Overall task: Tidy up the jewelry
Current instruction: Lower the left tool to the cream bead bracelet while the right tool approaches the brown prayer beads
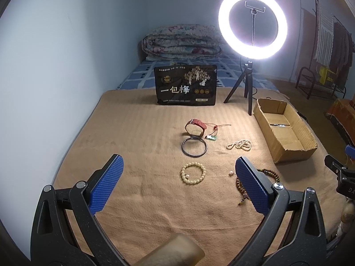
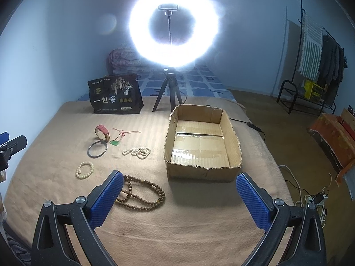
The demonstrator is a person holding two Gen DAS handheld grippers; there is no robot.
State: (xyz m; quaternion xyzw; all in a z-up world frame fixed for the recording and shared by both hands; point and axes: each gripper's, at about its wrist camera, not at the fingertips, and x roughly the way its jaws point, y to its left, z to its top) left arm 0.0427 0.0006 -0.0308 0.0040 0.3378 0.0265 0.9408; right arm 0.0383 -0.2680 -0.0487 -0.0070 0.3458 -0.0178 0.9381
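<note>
Left hand-held gripper [image 1: 178,182] spread wide, nothing btwn its blue pads, hovering over the tan blanket [image 1: 137,137] on the bed. Cream bead bracelet [image 1: 193,173] lies just ahead, btwn the fingers. Dark bangle [image 1: 194,146] further ahead, red watch [image 1: 195,127] beyond it w/ the green pendant on red cord [image 1: 212,137] to its right. Pearl strand [image 1: 240,144] ahead-right.

Right hand-held gripper [image 2: 179,196] also wide, holding nothing. Brown wooden bead necklace [image 2: 142,196] lies by its left finger, partly hidden behind the pad. Cardboard box [image 2: 199,174] straight ahead, open, no jewelry inside. Ring light on tripod [image 2: 169,28] and black snack bag [image 2: 115,97] stand at the far end.
</note>
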